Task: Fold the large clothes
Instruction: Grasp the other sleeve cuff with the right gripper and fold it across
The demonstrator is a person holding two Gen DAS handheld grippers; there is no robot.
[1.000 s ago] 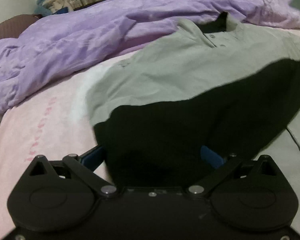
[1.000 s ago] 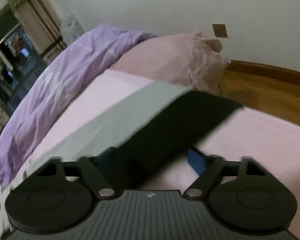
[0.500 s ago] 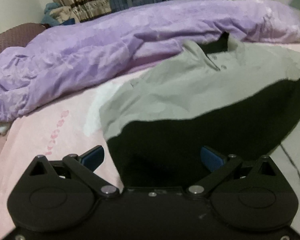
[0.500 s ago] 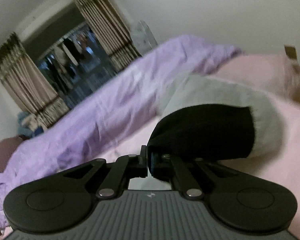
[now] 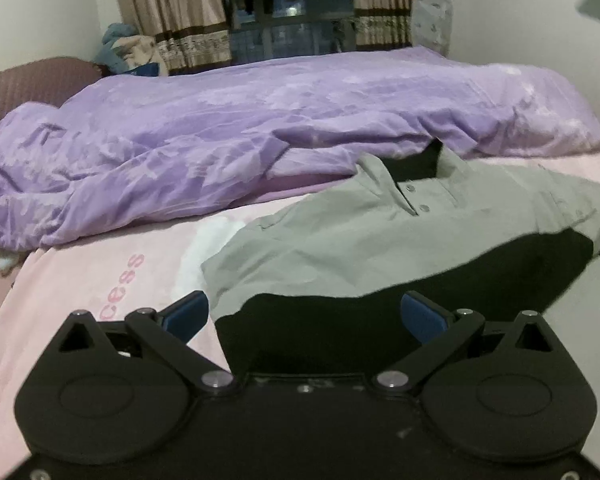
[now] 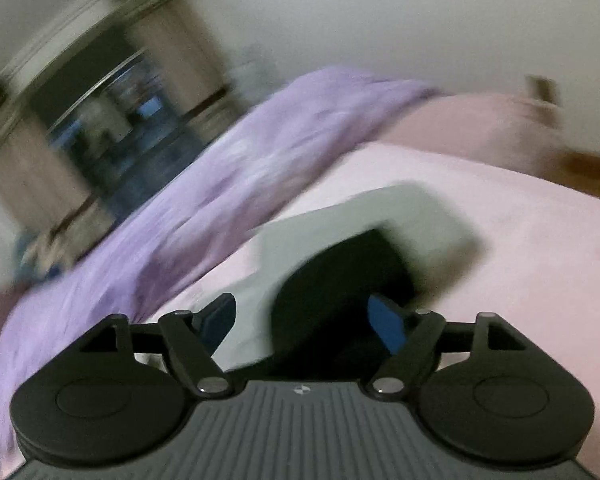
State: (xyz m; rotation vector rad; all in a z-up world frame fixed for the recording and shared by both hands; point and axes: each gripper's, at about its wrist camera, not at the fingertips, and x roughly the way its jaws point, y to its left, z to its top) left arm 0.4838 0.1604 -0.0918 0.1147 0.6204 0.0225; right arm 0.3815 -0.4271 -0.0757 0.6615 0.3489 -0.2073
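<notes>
Pink bed [image 5: 80,292], grey shirt [image 5: 380,240], purple duvet [image 5: 220,132]

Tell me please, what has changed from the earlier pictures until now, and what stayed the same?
The right gripper, which was shut on the shirt's black hem half a second ago, let go; its jaws are opening, with the black fabric lying between them unpinched. The left view now shows more of the curtains. The left gripper stayed open over the shirt, which lies collar-up on the pink sheet beside the purple duvet.

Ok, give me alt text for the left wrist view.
A grey and black shirt lies on a pink sheet, its black hem between the open left gripper's blue pads. A purple duvet is behind it.
</notes>
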